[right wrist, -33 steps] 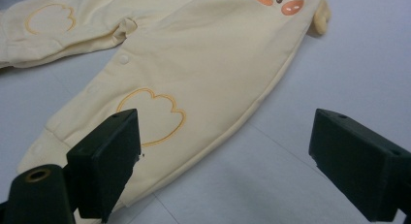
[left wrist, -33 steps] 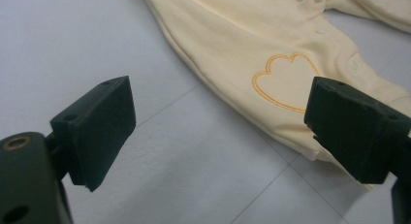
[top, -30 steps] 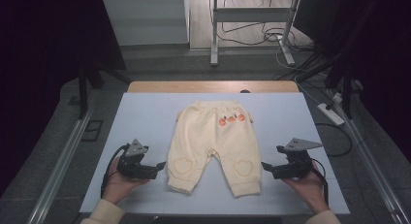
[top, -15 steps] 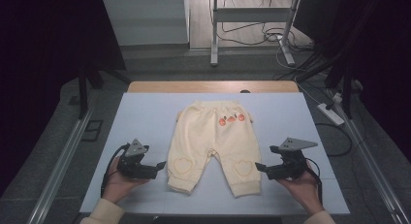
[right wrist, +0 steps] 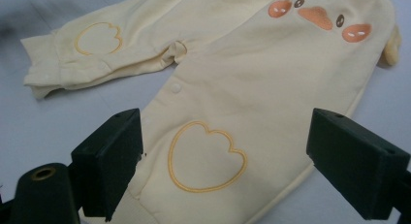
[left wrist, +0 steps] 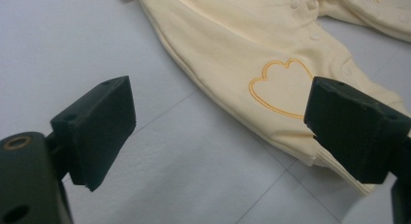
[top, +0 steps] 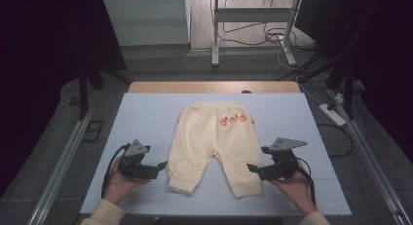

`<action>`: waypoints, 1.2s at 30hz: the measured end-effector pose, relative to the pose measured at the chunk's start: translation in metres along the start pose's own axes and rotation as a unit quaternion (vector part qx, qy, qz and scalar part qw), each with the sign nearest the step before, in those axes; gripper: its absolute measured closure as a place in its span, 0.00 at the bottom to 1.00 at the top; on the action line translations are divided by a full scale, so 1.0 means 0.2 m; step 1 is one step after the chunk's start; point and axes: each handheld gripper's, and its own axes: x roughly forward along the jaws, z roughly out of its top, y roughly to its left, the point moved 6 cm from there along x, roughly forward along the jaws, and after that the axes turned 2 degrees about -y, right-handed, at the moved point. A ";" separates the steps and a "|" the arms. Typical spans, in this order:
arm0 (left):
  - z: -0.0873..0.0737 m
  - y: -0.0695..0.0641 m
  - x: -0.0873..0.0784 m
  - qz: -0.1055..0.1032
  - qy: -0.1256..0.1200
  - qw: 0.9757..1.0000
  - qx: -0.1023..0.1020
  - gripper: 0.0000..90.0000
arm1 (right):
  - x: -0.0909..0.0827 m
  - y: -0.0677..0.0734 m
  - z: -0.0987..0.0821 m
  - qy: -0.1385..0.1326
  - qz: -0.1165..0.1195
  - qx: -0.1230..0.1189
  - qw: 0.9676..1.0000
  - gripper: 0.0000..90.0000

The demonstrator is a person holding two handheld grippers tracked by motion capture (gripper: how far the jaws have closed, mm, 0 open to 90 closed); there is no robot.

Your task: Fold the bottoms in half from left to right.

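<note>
A: Item: pale yellow baby trousers (top: 213, 144), lying flat mid-table on the light blue table cover (top: 146, 113), waistband far, both legs pointing near. Orange face print (top: 232, 120) sits by the waistband; an outlined heart on each knee.

B: Left leg cuff?

A: Near-left, just beside the left gripper (top: 160, 165). In the left gripper view its jaws stand wide apart, nothing between them but cover and the edge of the leg; the heart patch (left wrist: 281, 86) lies just ahead of the right-hand jaw.

B: Right side?

A: Right gripper (top: 252, 168) hovers at the outer edge of the right leg, close to the cuff. Jaws spread wide, holding nothing; the right gripper view shows the other heart (right wrist: 206, 156) between them, fabric under it. Cannot tell whether either touches the cloth.

B: Surroundings?

A: Wooden table edge (top: 214, 86) at the far side; a white power strip (top: 332, 114) on the floor, far right.
</note>
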 end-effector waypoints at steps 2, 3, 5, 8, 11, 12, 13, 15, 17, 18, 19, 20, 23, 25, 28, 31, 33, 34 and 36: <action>0.00 0.00 0.00 0.002 0.000 1.000 0.003 0.12 | 0.01 0.01 0.00 0.004 -0.003 -0.002 1.000 0.15; 0.00 0.00 0.00 0.004 -0.001 1.000 0.004 0.12 | 0.02 0.01 0.00 0.005 -0.002 -0.003 1.000 0.15; 0.00 0.00 -0.01 0.007 -0.002 1.000 0.002 0.12 | 0.03 0.03 0.01 0.007 0.000 -0.007 1.000 0.15; 0.00 0.00 -0.01 0.009 -0.005 1.000 0.002 0.12 | 0.06 0.05 0.02 0.008 0.004 -0.012 1.000 0.15; 0.01 0.00 -0.01 0.007 -0.006 1.000 0.000 0.12 | 0.09 0.07 0.04 0.007 0.011 -0.015 1.000 0.15; 0.00 0.00 -0.01 0.007 -0.005 1.000 0.000 0.12 | 0.10 0.09 0.04 0.008 0.013 -0.016 1.000 0.16; 0.00 0.00 -0.01 0.006 -0.005 1.000 0.000 0.12 | 0.11 0.10 0.05 0.010 0.016 -0.020 1.000 0.16; 0.00 0.00 -0.01 0.004 -0.004 1.000 0.000 0.12 | 0.14 0.12 0.06 0.011 0.022 -0.026 0.999 0.16; 0.00 0.00 -0.01 0.004 -0.004 1.000 0.001 0.12 | 0.17 0.15 0.08 0.014 0.028 -0.032 0.999 0.16; 0.00 0.00 -0.01 0.004 -0.005 1.000 0.000 0.12 | 0.19 0.16 0.08 0.016 0.030 -0.034 0.999 0.16; 0.00 0.00 -0.01 0.003 -0.006 1.000 0.000 0.12 | 0.20 0.17 0.09 0.018 0.033 -0.037 0.999 0.16; 0.00 0.00 -0.01 0.002 -0.005 1.000 0.000 0.13 | 0.21 0.18 0.09 0.019 0.035 -0.038 0.998 0.16; 0.00 0.00 -0.01 0.001 -0.005 1.000 0.000 0.13 | 0.23 0.21 0.10 0.021 0.042 -0.044 0.998 0.16; 0.00 0.00 -0.01 0.001 -0.005 1.000 0.000 0.13 | 0.25 0.22 0.10 0.023 0.045 -0.046 0.998 0.16; 0.00 0.00 -0.01 0.002 -0.004 1.000 0.000 0.13 | 0.27 0.24 0.09 0.028 0.050 -0.047 0.997 0.16; 0.00 0.00 -0.01 0.002 -0.005 1.000 0.000 0.13 | 0.29 0.26 0.10 0.029 0.055 -0.050 0.997 0.16; 0.00 0.00 -0.01 0.002 -0.005 1.000 0.002 0.13 | 0.29 0.27 0.10 0.030 0.058 -0.054 0.996 0.16; 0.00 0.00 -0.01 0.003 -0.006 1.000 0.002 0.14 | 0.30 0.28 0.10 0.030 0.060 -0.054 0.996 0.16; 0.00 0.00 -0.01 0.002 -0.007 1.000 0.001 0.14 | 0.31 0.30 0.11 0.030 0.064 -0.058 0.996 0.16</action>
